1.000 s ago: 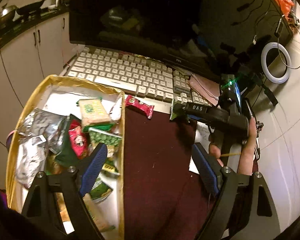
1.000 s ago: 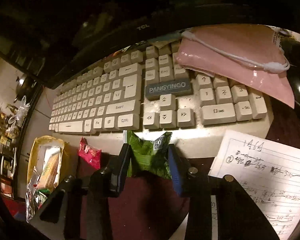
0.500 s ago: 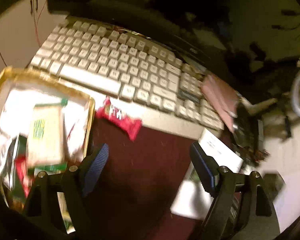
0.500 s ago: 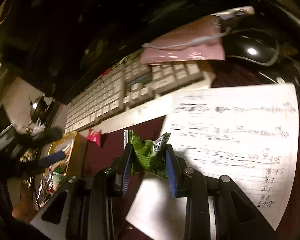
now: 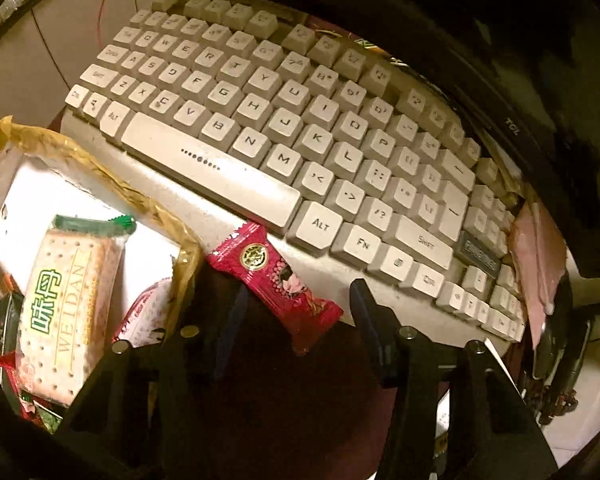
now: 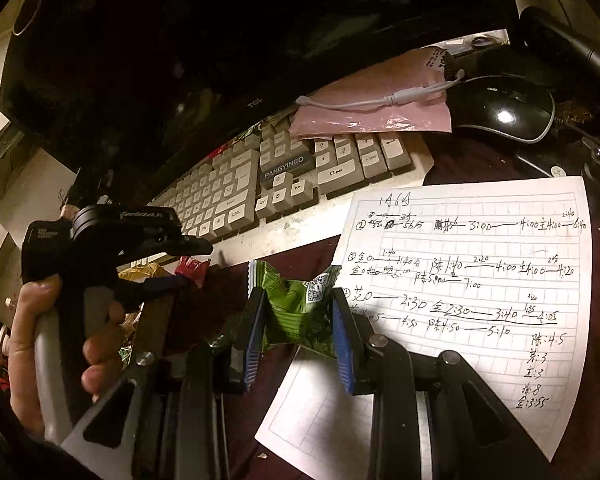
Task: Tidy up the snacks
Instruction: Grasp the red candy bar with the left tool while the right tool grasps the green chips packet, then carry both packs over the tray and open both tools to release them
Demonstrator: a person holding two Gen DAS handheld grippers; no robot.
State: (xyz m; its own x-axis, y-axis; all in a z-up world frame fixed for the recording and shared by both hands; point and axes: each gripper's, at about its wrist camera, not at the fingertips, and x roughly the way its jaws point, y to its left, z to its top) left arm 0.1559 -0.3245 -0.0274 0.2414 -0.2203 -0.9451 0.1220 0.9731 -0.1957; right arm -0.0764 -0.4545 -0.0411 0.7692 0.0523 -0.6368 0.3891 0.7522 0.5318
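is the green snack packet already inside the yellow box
No, the green snack packet is clamped between the right gripper pads above the dark mat, apart from the yellow box.

Item count, both wrist views combined:

- Grippers: two. Left gripper, right gripper.
- Hands: one visible.
- Keyboards: one.
- Boxes: one, gold-rimmed.
- Red packets outside the box: one.
- Green packets outside the box: one.
- Cracker packs: one, in the box.
- Other packets in the box: at least three partly visible; exact number cannot be determined.
- Paper sheets: one, handwritten.
- Mice: one.
- Pink pouches: one.
- White cables on the pouch: one.
- Monitors: one.
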